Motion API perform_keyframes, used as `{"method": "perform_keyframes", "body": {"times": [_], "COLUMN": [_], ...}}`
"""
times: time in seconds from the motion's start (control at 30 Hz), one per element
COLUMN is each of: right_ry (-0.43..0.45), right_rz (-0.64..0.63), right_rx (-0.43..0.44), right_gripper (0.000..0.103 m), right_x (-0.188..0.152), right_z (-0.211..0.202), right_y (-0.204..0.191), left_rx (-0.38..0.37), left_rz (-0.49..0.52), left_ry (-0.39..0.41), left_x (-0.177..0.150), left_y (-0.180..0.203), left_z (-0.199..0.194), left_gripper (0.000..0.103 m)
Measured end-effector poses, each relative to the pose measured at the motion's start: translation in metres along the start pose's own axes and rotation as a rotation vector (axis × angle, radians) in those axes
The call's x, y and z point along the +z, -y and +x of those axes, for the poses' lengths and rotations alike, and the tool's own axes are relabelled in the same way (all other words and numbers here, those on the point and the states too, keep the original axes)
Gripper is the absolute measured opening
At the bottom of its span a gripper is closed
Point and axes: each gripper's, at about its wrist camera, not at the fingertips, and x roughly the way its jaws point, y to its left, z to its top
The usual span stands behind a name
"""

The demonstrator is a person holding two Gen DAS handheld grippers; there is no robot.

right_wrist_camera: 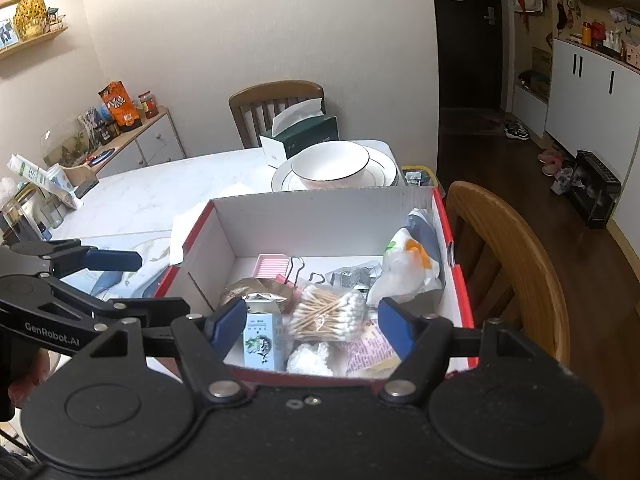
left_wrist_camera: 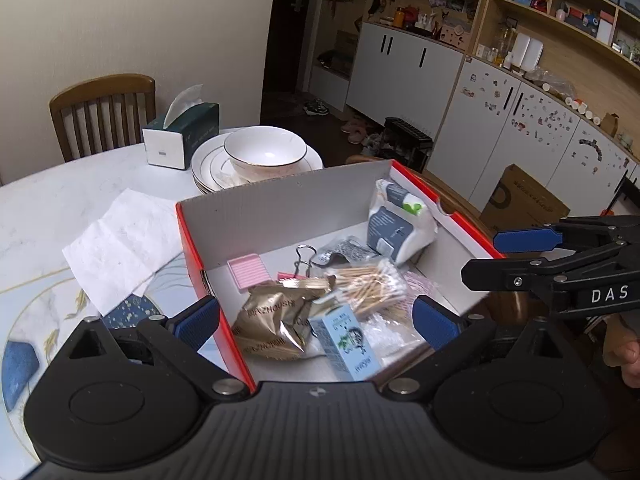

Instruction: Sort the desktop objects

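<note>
cardboard box [left_wrist_camera: 280, 216] with red outer walls sits at the right edge of the marble table [left_wrist_camera: 48, 200], holding the sorted bits: a bag of cotton swabs [right_wrist_camera: 328, 314], a gold foil packet [left_wrist_camera: 272, 320], a small blue carton [right_wrist_camera: 262, 338], a pink binder clip [left_wrist_camera: 298, 270] and a pink ribbed case [left_wrist_camera: 248, 272]. left gripper [left_wrist_camera: 316, 322] hangs over the box's near wall, jaws spread wide, nothing between them. right gripper [right_wrist_camera: 312, 328] hovers likewise, released and empty. stacked plates [left_wrist_camera: 208, 168] with a bowl [left_wrist_camera: 264, 152] and a tissue box [left_wrist_camera: 184, 136] stand behind.
</note>
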Motion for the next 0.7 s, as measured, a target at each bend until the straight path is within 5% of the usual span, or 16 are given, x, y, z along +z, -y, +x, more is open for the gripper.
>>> {"method": "perform_keyframes", "body": {"times": [0.7], "right_ry": [-0.015], "right_rz": [0.031], "right_rx": [0.016], "right_gripper": [0.072], "right_x": [-0.019], "right_z": [-0.008], "right_y": [-0.003], "left_rx": [0.053], "left_rz": [0.009], "left_ry": [-0.026], "left_x": [-0.011], "left_y": [0.012], "left_z": [-0.004], "left_gripper": [0.103]}}
